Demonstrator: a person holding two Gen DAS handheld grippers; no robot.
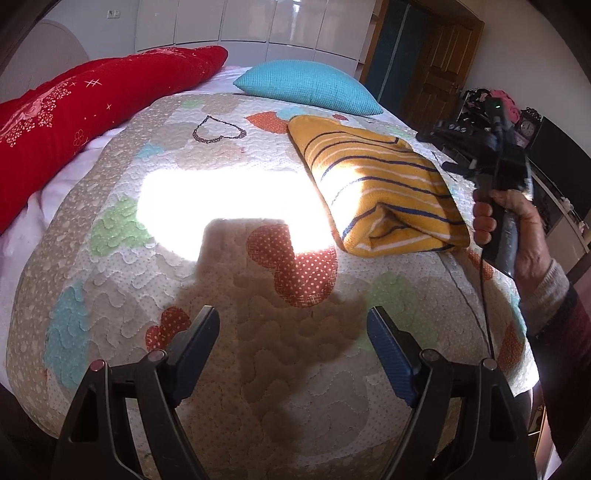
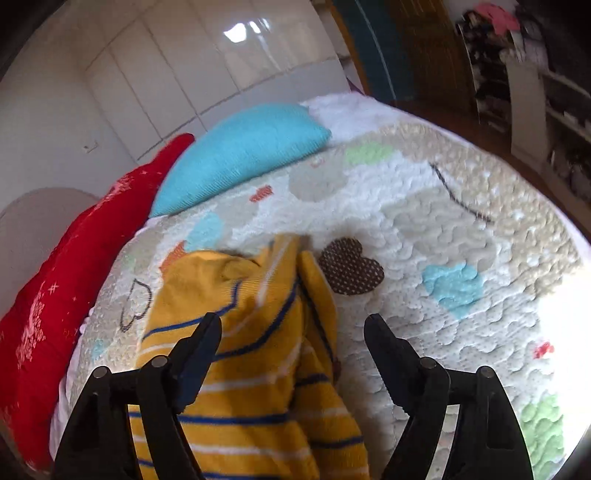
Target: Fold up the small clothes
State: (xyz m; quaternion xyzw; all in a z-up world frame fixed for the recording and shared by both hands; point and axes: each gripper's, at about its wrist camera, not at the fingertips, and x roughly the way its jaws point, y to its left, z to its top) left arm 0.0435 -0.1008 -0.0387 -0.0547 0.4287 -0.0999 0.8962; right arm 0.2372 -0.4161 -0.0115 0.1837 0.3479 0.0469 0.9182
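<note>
A small yellow garment with blue and white stripes (image 1: 380,192) lies folded on the quilted bedspread (image 1: 229,295), at the right of the left wrist view. My left gripper (image 1: 293,328) is open and empty, above bare quilt, well short of the garment. My right gripper (image 2: 293,332) is open and empty, hovering over the same garment (image 2: 258,332), which fills the lower middle of the right wrist view. In the left wrist view the right gripper's body (image 1: 495,147) is held in a hand at the bed's right edge, beside the garment.
A turquoise pillow (image 1: 310,85) and a red blanket (image 1: 85,114) lie at the head of the bed. White wardrobe doors (image 1: 236,22) stand behind. A wooden door (image 1: 443,55) and cluttered shelves (image 1: 535,129) are at the right. A bright sun patch (image 1: 221,195) crosses the quilt.
</note>
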